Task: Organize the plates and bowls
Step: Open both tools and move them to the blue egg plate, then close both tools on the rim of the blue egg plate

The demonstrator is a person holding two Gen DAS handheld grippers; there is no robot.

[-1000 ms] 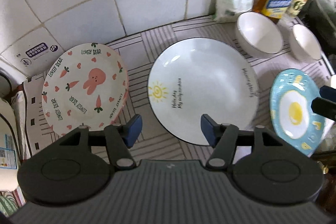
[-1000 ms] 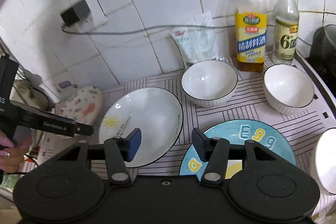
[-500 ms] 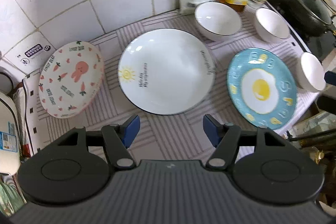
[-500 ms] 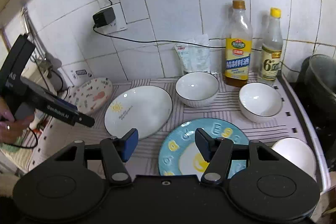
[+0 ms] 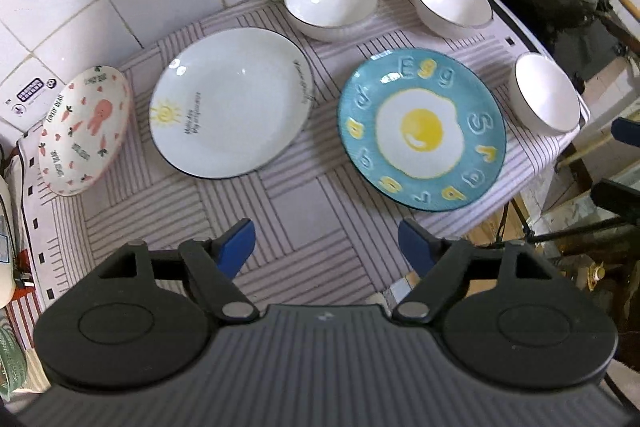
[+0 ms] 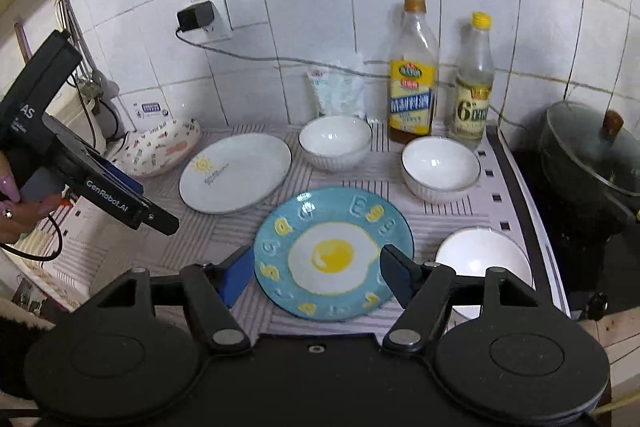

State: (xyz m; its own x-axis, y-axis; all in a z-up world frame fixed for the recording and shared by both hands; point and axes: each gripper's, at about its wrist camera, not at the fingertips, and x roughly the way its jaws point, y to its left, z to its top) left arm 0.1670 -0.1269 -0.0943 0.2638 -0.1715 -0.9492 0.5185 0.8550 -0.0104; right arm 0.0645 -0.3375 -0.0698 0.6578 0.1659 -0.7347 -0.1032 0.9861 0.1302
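Both claws were spread wide and held nothing. From its own camera, the left claw hung over the striped cloth, on the near side of the plates. The right claw hung over the near edge of the blue egg plate.

Raised letters on that blue plate spelled "Egg" at its far rim. To its left lay the white plate with a little yellow sun and small writing too tiny to read. Farther left, the bunny plate with carrots leaned tilted by the wall; its words were too blurry to read.

Three white bowls sat apart. One bowl was far from the claws, behind the white plate. A second bowl sat to its right. A third bowl sat at the right edge, just beside the blue plate.

Behind the bowls stood a yellow-label bottle and a clear bottle marked "6". In the right camera, the left claw's body read "GenRobot.AI".

A dark pot sat far right.
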